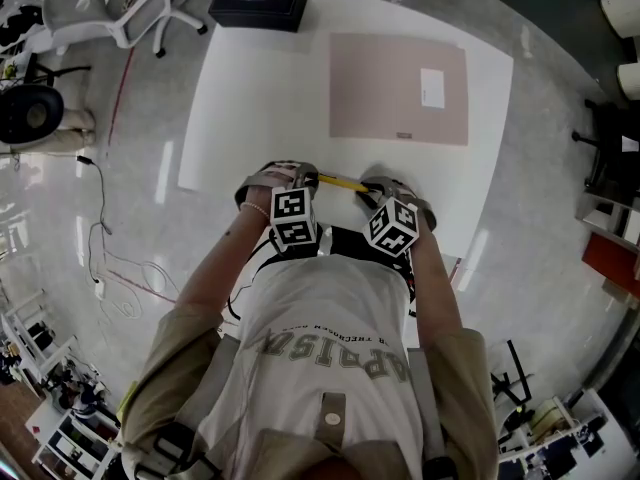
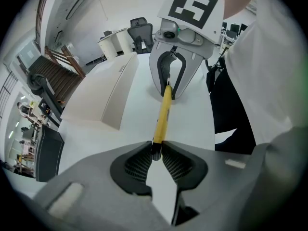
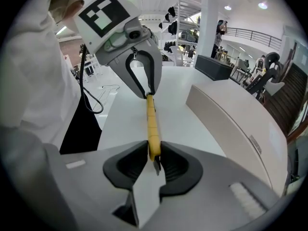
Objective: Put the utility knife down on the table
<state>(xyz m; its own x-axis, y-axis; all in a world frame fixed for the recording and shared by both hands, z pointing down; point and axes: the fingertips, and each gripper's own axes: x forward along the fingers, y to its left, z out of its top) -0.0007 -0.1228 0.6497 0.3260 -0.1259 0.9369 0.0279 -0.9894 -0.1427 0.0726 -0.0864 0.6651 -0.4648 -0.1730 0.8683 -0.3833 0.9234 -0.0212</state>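
Observation:
A yellow utility knife (image 1: 340, 180) hangs level just above the white table (image 1: 250, 98), near its front edge, held at both ends. My left gripper (image 2: 157, 150) is shut on its dark end, the yellow body (image 2: 162, 117) running away toward the other gripper (image 2: 169, 88). My right gripper (image 3: 154, 153) has the opposite yellow end (image 3: 152, 124) between its pads, which touch both sides; a short metal tip pokes out behind them. In the head view both grippers, left (image 1: 308, 178) and right (image 1: 368, 186), point steeply down in front of the person's body.
A beige mat (image 1: 398, 88) with a small white card (image 1: 432, 86) lies on the table's far half. A black box (image 1: 258, 1) sits at the far left corner, with an office chair (image 1: 120, 8) beyond. Cables trail on the floor at left.

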